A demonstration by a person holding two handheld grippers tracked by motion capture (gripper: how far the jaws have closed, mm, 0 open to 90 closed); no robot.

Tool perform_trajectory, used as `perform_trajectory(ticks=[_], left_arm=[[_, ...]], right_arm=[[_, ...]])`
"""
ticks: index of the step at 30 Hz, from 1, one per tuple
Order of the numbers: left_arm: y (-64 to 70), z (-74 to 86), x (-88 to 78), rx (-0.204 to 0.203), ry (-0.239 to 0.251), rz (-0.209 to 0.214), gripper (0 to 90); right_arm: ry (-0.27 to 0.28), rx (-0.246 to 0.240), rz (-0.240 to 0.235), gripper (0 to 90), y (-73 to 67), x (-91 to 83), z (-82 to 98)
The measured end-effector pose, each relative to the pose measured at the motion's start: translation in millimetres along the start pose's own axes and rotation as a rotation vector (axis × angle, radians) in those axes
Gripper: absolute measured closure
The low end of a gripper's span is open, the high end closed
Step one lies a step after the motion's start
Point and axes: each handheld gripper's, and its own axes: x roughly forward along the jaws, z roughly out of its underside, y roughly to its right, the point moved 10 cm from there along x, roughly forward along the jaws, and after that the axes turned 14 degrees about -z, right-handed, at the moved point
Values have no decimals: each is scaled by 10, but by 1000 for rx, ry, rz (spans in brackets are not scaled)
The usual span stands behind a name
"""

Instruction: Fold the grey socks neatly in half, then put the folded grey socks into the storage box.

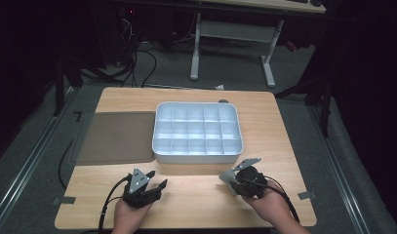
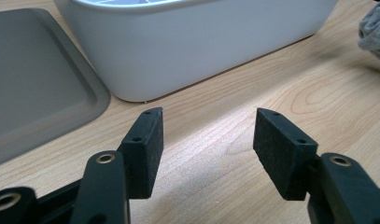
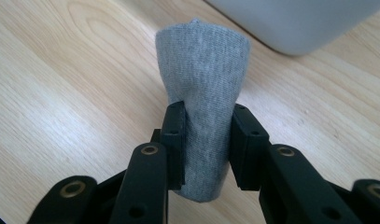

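Holding a rolled grey sock (image 3: 202,93) upright, your right gripper (image 3: 207,140) has its jaws pinched on the sock's lower half, just above the wooden table (image 3: 61,93) and near the white compartment box (image 1: 197,130). Your left gripper (image 2: 207,149) sits with jaws spread wide and nothing between them. It looks like the carry step: next you lift over the box's near wall and pick a cell.

The high view looks forward and down from above the near edge, while both gripper views sit low and close, sharing the white plastic compartment tray's (image 1: 196,156) (image 2: 187,51) (image 3: 295,23) near wall.
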Motion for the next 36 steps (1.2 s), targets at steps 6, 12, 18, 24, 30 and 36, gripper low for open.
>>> perform_trajectory(ticks=[6,12,18,24,30,36], left_arm=[[-2,0,0,0,0,2,434],[2,1,10,0,1,7,431],[-12,-5,-5,-6,11,8,431],[-3,-47,-42,-13,28,22,427],[7,-41,-27,-10,23,23,427],[17,-37,-16,-10,21,27,426]], right_arm=[[-46,-2,1,704,36,-15,48],[-68,0,0,704,85,-74,41],[-69,7,-11,705,119,-165,-31],[-63,19,-15,707,155,-253,-142],[-71,15,-15,707,165,-315,-221],[-61,20,-24,707,180,-394,-324]])
